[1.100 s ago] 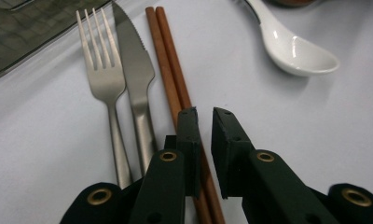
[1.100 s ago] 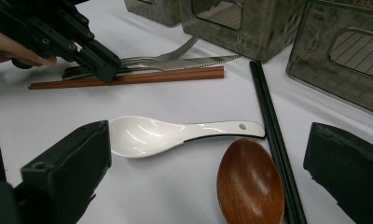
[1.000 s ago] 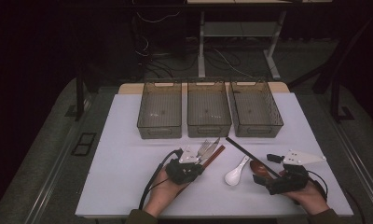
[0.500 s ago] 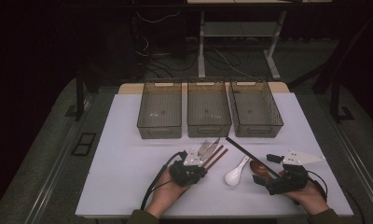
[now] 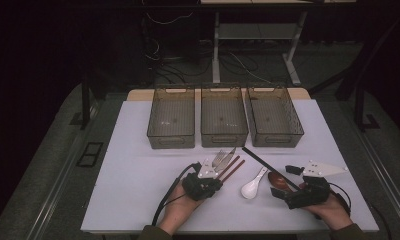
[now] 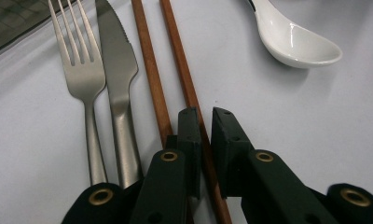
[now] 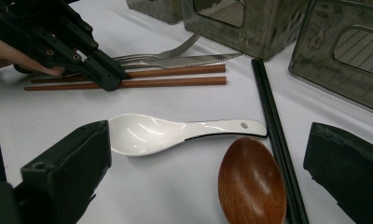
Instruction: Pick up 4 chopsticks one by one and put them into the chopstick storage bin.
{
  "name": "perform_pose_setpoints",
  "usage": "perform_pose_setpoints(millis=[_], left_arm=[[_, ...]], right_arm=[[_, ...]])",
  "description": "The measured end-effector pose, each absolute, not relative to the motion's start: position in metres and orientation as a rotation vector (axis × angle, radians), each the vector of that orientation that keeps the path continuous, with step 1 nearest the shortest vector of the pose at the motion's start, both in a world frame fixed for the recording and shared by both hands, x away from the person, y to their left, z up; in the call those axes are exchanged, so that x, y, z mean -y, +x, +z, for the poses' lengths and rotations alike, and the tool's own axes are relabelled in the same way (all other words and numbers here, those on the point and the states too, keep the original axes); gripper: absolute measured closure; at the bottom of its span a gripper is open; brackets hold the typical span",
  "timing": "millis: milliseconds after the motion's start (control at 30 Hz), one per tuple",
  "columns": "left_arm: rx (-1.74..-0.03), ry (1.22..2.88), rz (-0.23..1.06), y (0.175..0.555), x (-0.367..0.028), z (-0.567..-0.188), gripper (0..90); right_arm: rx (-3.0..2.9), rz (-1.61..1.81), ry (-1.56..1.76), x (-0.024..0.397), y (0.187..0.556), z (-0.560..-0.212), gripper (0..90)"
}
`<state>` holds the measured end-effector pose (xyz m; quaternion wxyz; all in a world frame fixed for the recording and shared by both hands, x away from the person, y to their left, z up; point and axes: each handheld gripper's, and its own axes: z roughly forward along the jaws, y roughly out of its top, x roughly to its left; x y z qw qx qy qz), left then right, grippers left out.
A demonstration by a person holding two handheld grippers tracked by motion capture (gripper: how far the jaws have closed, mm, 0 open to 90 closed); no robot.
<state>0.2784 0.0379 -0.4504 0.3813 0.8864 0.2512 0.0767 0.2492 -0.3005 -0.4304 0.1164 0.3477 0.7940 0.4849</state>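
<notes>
The left gripper [image 6: 204, 116] is clamped on one brown chopstick [image 6: 189, 93] beside the knife [image 6: 117, 70]. The right gripper [image 7: 208, 158] rests wide open around a wooden spoon [image 7: 252, 182].

Lab: cables [image 5: 163, 30], desk frame [image 5: 253, 45], dark surroundings

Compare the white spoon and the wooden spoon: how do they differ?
The white spoon is glossy, ceramic-looking; the wooden spoon is matte brown. The white spoon lies whole in the right gripper view, handle with a small hole toward the black chopsticks; the wooden spoon shows its bowl, handle cut off by the frame. The wooden spoon's bowl sits against the chopsticks. Both lie bowl-up on the table.
</notes>
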Motion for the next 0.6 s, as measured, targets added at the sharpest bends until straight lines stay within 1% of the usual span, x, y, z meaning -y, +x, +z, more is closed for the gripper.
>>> perform_pose_setpoints(millis=[267,433,600], left_arm=[[-0.661,2.256,0.168,0.2780,-0.0367,-0.4500,82.3],[-0.691,2.243,0.167,0.2768,-0.0361,-0.4509,81.4],[-0.711,2.236,0.160,0.2773,-0.0366,-0.4506,83.0]], right_arm=[[-2.326,1.420,1.017,0.3005,0.2493,-0.4305,0.6],[-2.327,1.420,1.014,0.3004,0.2495,-0.4306,0.6],[-2.329,1.418,1.010,0.3001,0.2497,-0.4309,0.6]])
